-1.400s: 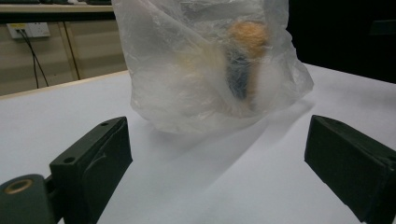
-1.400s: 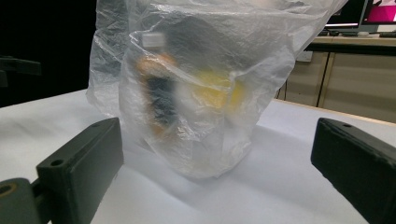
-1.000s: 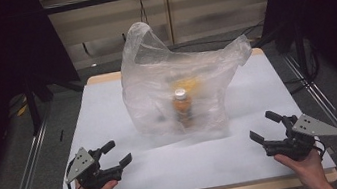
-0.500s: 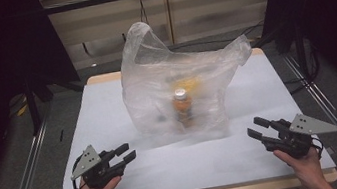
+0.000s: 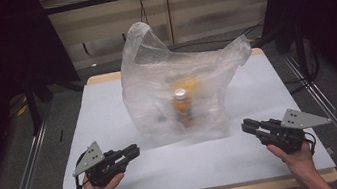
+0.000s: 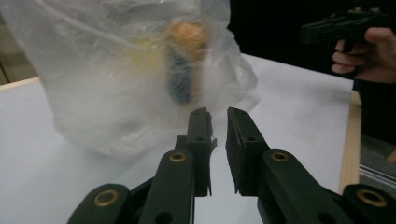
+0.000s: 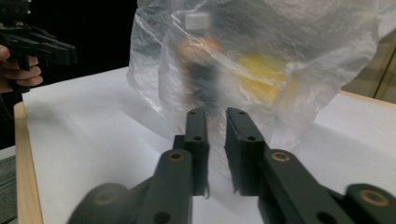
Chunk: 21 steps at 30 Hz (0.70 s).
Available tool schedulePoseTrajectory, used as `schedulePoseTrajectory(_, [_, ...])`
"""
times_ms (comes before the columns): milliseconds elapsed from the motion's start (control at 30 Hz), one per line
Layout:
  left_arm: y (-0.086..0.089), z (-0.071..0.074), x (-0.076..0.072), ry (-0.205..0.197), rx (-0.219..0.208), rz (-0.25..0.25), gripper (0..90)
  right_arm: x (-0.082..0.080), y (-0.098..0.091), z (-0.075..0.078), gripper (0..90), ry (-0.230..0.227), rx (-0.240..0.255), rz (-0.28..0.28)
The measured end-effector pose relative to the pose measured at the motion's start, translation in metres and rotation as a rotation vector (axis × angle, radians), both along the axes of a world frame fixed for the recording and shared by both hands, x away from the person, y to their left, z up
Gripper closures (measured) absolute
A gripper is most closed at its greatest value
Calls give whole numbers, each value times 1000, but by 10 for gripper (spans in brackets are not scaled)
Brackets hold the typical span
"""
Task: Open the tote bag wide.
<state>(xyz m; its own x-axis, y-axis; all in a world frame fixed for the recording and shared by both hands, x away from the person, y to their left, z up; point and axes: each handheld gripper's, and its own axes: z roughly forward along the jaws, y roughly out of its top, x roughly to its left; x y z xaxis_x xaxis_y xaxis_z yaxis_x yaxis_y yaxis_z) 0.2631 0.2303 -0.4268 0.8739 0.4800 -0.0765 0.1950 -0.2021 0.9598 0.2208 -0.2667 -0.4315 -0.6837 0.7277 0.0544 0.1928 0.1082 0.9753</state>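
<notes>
White table [image 5: 108,108]: plastic bag [image 5: 177,98] ahead of both jaw pairs, just closed, nearly together, empty

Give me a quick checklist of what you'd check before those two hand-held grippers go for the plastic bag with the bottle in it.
1. Left gripper free of any load: ok. Its jaws have just been closing, nearly together, nothing between them.
2. Right gripper free of any load: ok. Its jaws have also just been closing, nothing between them.
3. Jaws wide enough to take the bag: not ok, they would need to reopen.
4. Plastic bag standing, apart from both grippers: ok.
5. Bottle upright inside the bag: ok, as far as the hazy plastic shows.
6. What the yellow thing behind the bottle is: cannot tell.
</notes>
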Motion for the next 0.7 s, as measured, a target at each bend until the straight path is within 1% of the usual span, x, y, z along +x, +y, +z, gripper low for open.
schedulePoseTrajectory(33, [-2,2,0,-15,9,-4,837,1,1,1,835,5,6,4])
schedulePoseTrajectory(67, [-4,4,0,-7,-3,-14,845,1,1,3,863,8,15,16])
schedulePoseTrajectory(100, [-6,5,0,-7,2,-20,867,1,1,4,875,7,12,24])
schedulePoseTrajectory(133, [-8,5,1,-8,1,-26,888,2,2,7,900,12,19,42])
schedulePoseTrajectory(167, [-11,5,2,0,2,-23,888,2,2,7,900,12,19,42])
schedulePoseTrajectory(200, [-13,7,6,6,6,-29,900,3,4,11,900,15,13,48])
schedulePoseTrajectory(233, [-14,9,9,7,9,-31,900,4,4,12,900,18,24,55])
schedulePoseTrajectory(267, [-14,9,9,7,9,-31,900,5,5,14,900,23,21,57])
schedulePoseTrajectory(300, [-18,12,15,14,-4,-46,900,7,6,16,900,25,30,70])
schedulePoseTrajectory(333, [-20,14,17,12,0,-47,900,9,6,18,900,29,35,83])
schedulePoseTrajectory(400, [-23,16,20,9,-2,-45,900,10,7,20,900,35,40,82])
schedulePoseTrajectory(433, [-28,20,26,15,-18,-47,900,15,10,23,900,41,61,107])
schedulePoseTrajectory(567, [-34,25,31,11,-24,-58,900,21,15,26,900,48,72,123])
schedulePoseTrajectory(600, [-35,26,32,11,-24,-63,900,25,18,27,900,50,75,140])
schedulePoseTrajectory(633, [-38,28,34,13,-29,-65,900,27,20,28,900,53,78,143])
schedulePoseTrajectory(667, [-39,29,35,11,-17,-59,900,29,21,29,900,53,83,148])
schedulePoseTrajectory(700, [-39,29,35,11,-17,-59,900,29,21,29,900,53,83,148])
